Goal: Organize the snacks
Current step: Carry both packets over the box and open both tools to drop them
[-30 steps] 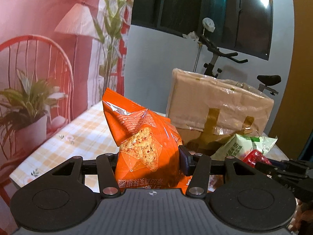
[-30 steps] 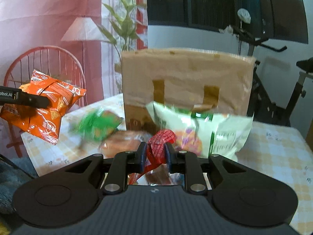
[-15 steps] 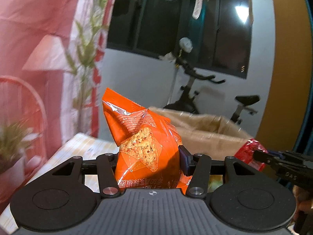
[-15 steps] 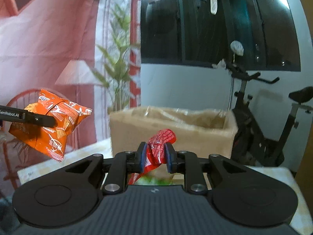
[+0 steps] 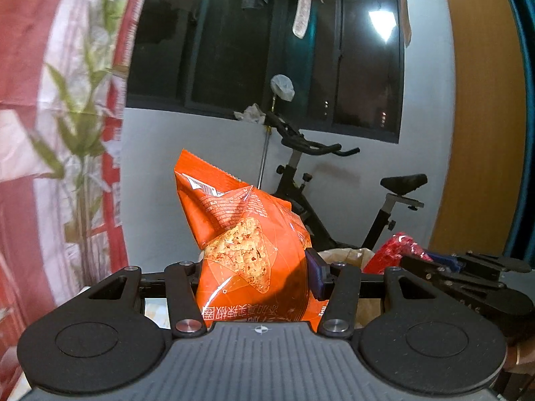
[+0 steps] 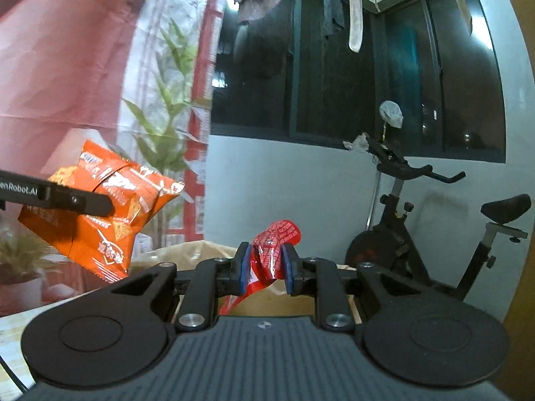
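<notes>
My left gripper (image 5: 254, 277) is shut on an orange chip bag (image 5: 247, 250) and holds it high in the air. The same orange bag (image 6: 107, 214) shows at the left of the right wrist view. My right gripper (image 6: 265, 267) is shut on a small red snack packet (image 6: 271, 254), also held high. That red packet (image 5: 394, 250) and the right gripper (image 5: 468, 277) show at the right of the left wrist view. The open top of a brown cardboard box (image 6: 197, 250) lies just below both grippers; its rim also shows in the left wrist view (image 5: 347, 255).
An exercise bike (image 6: 434, 227) stands behind the box by the grey wall. A dark window (image 6: 367, 83) with hanging clothes is above. A pink backdrop with a printed plant (image 6: 83, 67) is on the left. A checked table edge (image 6: 13, 327) shows at lower left.
Both grippers have risen with their snacks still held. The box has sunk from filling the view to only its open top at the bottom. The snacks on the table have left view.
</notes>
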